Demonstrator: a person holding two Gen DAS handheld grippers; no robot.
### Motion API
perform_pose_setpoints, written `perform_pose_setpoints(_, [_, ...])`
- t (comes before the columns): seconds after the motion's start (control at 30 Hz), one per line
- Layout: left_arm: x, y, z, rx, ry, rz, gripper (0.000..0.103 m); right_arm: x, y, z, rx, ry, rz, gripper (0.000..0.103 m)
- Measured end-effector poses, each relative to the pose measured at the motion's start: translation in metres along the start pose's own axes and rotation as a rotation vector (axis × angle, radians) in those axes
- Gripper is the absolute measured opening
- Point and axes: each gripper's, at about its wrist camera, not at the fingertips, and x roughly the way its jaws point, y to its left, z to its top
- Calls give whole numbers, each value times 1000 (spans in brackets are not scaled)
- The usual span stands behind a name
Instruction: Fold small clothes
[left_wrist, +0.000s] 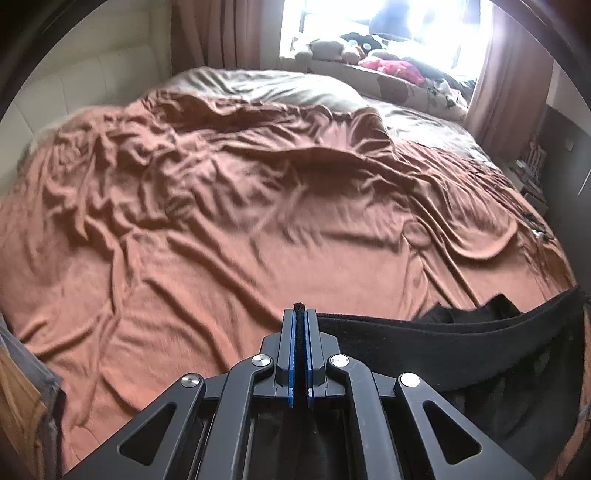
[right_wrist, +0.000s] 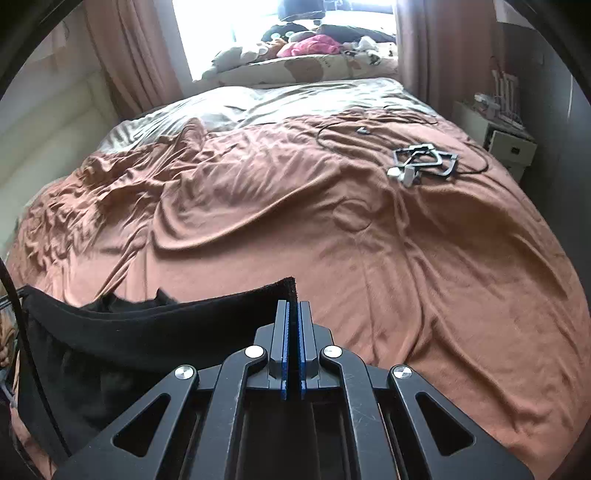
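Note:
A small black garment (left_wrist: 461, 343) hangs stretched between my two grippers above the near edge of the bed. My left gripper (left_wrist: 299, 314) is shut on its left end, a strip of black fabric pinched between the blue pads. The cloth runs off to the right in that view. In the right wrist view the same black garment (right_wrist: 155, 332) sags to the left, and my right gripper (right_wrist: 293, 306) is shut on its right corner. The lower part of the garment droops out of sight under both grippers.
A rumpled rust-brown blanket (left_wrist: 221, 206) covers the bed. Black frames, a white charger and cables (right_wrist: 424, 162) lie at its far right. Soft toys and a pink cloth (right_wrist: 310, 46) sit below the bright window. A white nightstand (right_wrist: 506, 144) stands right of the bed.

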Motion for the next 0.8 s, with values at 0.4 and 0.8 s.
perform_pose_setpoints(0.4, [76, -11, 7, 52, 103, 113, 4, 70, -9, 24, 84, 77, -61, 0])
perform_pose_setpoints(0.8, [91, -1, -8, 53, 150, 98, 4, 106, -3, 8, 119, 231, 132, 74])
